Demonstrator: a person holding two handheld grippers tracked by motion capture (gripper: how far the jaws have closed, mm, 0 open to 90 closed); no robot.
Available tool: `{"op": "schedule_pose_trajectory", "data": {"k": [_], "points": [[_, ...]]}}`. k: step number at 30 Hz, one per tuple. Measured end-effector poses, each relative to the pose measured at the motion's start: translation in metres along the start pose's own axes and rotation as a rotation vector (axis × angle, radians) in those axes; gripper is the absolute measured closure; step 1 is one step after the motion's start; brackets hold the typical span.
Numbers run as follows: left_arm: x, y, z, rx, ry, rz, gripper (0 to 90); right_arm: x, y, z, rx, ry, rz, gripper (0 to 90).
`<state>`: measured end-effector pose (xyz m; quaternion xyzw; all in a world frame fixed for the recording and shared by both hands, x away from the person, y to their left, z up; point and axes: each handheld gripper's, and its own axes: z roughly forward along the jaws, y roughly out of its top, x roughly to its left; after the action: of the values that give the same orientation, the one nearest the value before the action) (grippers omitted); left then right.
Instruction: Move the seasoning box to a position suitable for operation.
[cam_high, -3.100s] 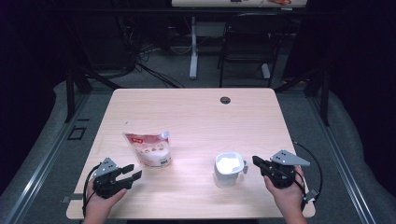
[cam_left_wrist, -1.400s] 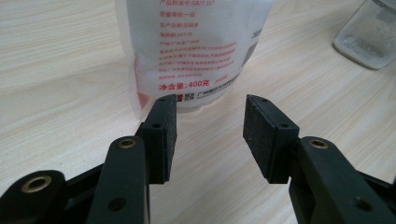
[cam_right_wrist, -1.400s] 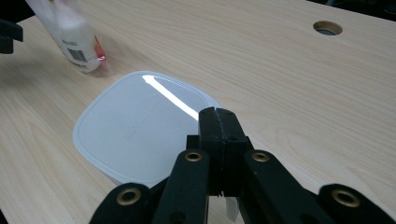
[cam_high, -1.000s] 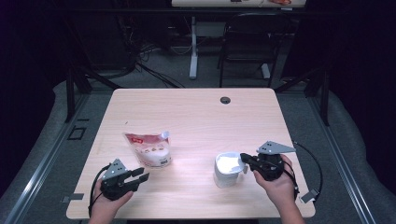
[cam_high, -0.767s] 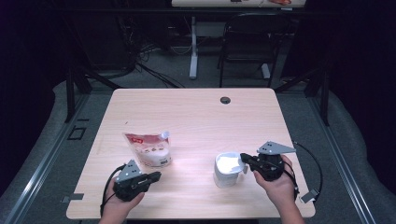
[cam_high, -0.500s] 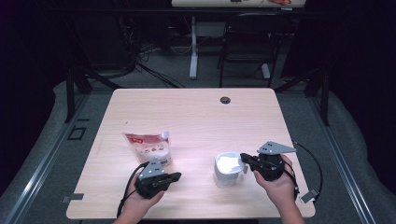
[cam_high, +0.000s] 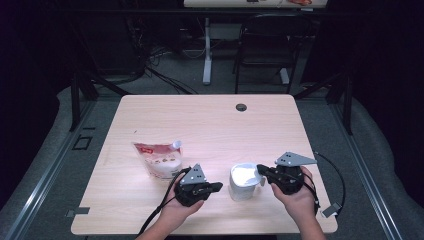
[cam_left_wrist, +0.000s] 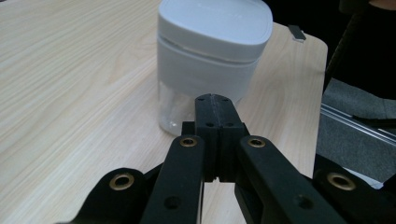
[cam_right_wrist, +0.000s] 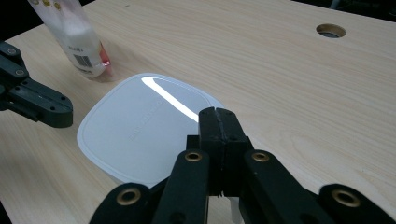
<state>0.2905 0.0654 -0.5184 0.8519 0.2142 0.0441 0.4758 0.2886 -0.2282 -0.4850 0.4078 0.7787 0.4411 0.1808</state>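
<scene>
A clear container (cam_high: 243, 182) with a white lid (cam_right_wrist: 140, 125) stands near the table's front edge. My left gripper (cam_high: 218, 186) is just to its left, shut with nothing in it. In the left gripper view the joined tips (cam_left_wrist: 212, 99) point at the container's (cam_left_wrist: 210, 60) lower wall from a short way off. My right gripper (cam_high: 260, 171) is shut and empty at the container's right. In the right gripper view its tips (cam_right_wrist: 218, 113) hang over the lid's near edge; I cannot tell whether they touch it. A red-and-white pouch (cam_high: 159, 159) stands left of the container.
The wooden table (cam_high: 210, 125) has a round cable hole (cam_high: 241, 107) at its far edge. A cable trails from each gripper off the front edge. The pouch (cam_right_wrist: 74, 39) and the left gripper's (cam_right_wrist: 39, 101) jaws appear beyond the lid in the right gripper view. Dark floor and a chair lie behind.
My left hand has slid to the right along the front of the table, from the left corner to just beside the container. The right hand and the container have stayed put.
</scene>
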Motion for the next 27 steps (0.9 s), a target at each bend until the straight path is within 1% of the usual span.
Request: {"op": "schedule_pose_trajectory", "data": {"k": [2, 6, 12, 14, 15, 18, 19, 20, 24, 26, 27], "points": [[-0.001, 0.003, 0.003, 0.003, -0.008, 0.011, 90.0, 0.0, 0.0, 0.0, -0.001, -0.001, -0.001, 90.0], [-0.002, 0.007, 0.009, 0.005, -0.02, 0.009, 90.0, 0.0, -0.001, -0.001, 0.004, -0.001, -0.007, 90.0], [-0.004, 0.009, 0.014, 0.017, -0.01, 0.013, 90.0, 0.0, -0.001, -0.001, 0.003, -0.002, -0.008, 90.0], [-0.004, 0.01, 0.014, 0.009, -0.005, 0.008, 90.0, 0.0, -0.001, -0.001, 0.003, 0.0, -0.006, 90.0], [-0.004, 0.01, 0.014, -0.001, -0.008, 0.007, 90.0, 0.0, -0.001, -0.001, 0.004, 0.002, -0.005, 90.0], [-0.004, 0.011, 0.015, -0.005, -0.011, 0.001, 90.0, 0.0, -0.001, -0.001, 0.003, 0.002, -0.006, 90.0], [-0.004, 0.012, 0.015, -0.005, -0.015, 0.001, 90.0, 0.0, -0.001, -0.001, 0.003, 0.002, -0.005, 90.0], [-0.004, 0.013, 0.016, 0.006, -0.017, 0.007, 90.0, 0.0, -0.001, -0.001, 0.004, 0.003, -0.006, 90.0], [-0.006, 0.015, 0.018, 0.016, -0.002, 0.018, 90.0, -0.001, -0.001, -0.001, 0.003, 0.002, -0.006, 90.0], [-0.005, 0.015, 0.02, 0.022, 0.012, 0.017, 90.0, -0.001, -0.001, -0.001, 0.003, 0.002, -0.006, 90.0], [-0.005, 0.015, 0.02, 0.023, 0.012, 0.014, 90.0, -0.001, -0.001, -0.001, 0.003, 0.002, -0.007, 90.0]]}}
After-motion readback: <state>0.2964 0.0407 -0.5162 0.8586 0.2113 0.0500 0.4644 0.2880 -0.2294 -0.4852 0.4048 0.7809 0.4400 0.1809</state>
